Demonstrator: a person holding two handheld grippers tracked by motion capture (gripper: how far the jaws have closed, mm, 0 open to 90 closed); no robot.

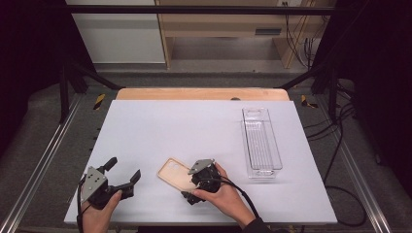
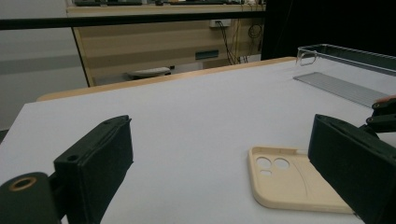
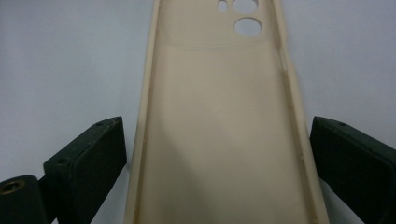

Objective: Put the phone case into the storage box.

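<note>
I count one beige soft phone case (image 1: 174,174), one clear plastic oblong tray (image 1: 261,141), two black two-jaw grippers in my hands

A white tabletop (image 1: 194,131) on a light wooden board (image 1: 201,93) sits inside a black metal frame (image 1: 194,8). Grey floor (image 1: 43,126) surrounds it. At twelve o'clock stands a pale wooden shelf unit (image 1: 228,29), with a white panel (image 1: 116,36) at eleven and black cables (image 1: 340,126) trailing at three.

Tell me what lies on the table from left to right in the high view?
Left gripper → beige phone case → right gripper, straddling the case's near end → clear plastic tray.
</note>
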